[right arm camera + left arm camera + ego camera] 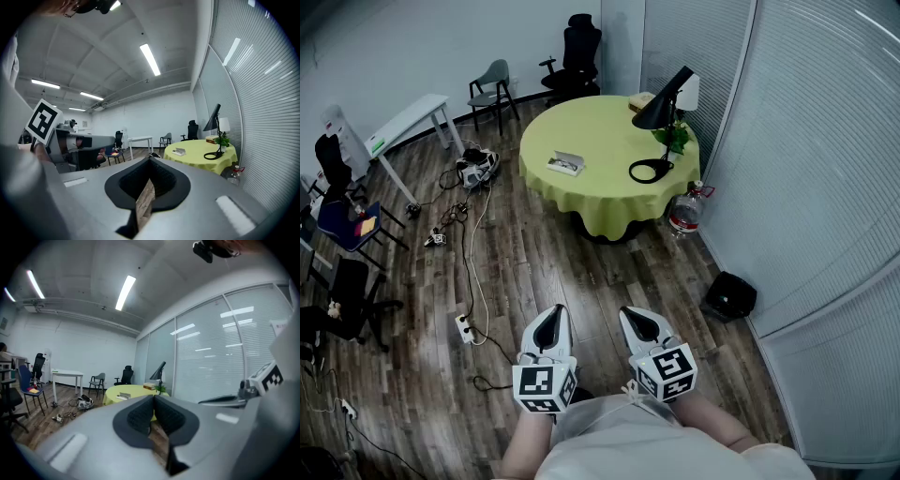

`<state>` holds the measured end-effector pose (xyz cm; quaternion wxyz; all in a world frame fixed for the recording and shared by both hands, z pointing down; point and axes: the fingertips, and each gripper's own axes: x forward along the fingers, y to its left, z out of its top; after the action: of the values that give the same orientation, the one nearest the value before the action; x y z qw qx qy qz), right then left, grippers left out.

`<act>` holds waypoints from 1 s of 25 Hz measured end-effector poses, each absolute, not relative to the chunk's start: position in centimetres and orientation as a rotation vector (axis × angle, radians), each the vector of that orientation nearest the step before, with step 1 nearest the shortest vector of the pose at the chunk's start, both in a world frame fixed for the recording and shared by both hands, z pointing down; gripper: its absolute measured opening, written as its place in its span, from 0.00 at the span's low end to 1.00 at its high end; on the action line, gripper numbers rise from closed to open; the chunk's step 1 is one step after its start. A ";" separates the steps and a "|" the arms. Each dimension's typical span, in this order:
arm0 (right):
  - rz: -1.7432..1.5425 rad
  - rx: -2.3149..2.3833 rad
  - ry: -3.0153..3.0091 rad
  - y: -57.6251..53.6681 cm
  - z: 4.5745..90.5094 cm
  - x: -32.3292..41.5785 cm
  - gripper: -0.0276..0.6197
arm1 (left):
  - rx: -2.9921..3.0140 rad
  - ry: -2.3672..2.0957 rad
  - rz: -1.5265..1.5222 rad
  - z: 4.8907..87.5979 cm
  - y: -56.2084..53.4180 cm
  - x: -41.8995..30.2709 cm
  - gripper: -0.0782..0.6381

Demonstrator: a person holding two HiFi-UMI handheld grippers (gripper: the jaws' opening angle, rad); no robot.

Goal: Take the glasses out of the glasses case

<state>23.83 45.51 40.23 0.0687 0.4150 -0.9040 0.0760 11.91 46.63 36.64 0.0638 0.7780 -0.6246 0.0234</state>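
The glasses case [565, 163], a small pale box, lies on the round table with the yellow-green cloth [600, 178] far ahead across the room. It also shows as a small shape in the left gripper view [123, 395] and in the right gripper view [178, 151]. My left gripper [551, 325] and right gripper [639, 325] are held side by side close to the body, above the wooden floor and well short of the table. Both are shut with nothing between their jaws [153, 397] [150, 160]. The glasses themselves are not visible.
A black desk lamp [661, 117], a small plant [675, 138] and books [640, 101] share the table. A water bottle [686, 211] and a black bag [729, 295] lie near the blinds on the right. Cables and a power strip [465, 327] run over the floor at left, beside chairs [356, 295].
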 end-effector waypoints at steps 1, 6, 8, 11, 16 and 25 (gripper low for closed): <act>0.232 1.249 -2.722 45.5 40.3 23.7 0.04 | 2.359 -1.879 0.060 36.5 46.6 11.9 0.12; 0.241 1.241 -2.721 45.2 40.5 23.4 0.04 | 2.372 -1.870 0.055 36.6 46.3 11.9 0.12; 0.247 1.231 -2.727 45.1 40.5 23.2 0.04 | 2.361 -1.868 0.061 37.0 46.1 11.8 0.12; 0.269 1.218 -2.737 45.2 40.8 23.0 0.04 | 2.350 -1.868 0.076 37.5 46.3 11.7 0.12; 0.316 1.243 -2.708 44.6 41.7 23.0 0.04 | 2.338 -1.877 0.103 38.2 46.3 11.2 0.12; 0.333 1.224 -2.669 41.4 43.3 18.5 0.04 | 2.285 -1.889 0.106 40.1 43.8 5.5 0.12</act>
<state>18.45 41.38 43.34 0.0931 0.4125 -0.8992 0.1123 5.51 43.75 40.13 0.0872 0.7673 -0.6343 0.0357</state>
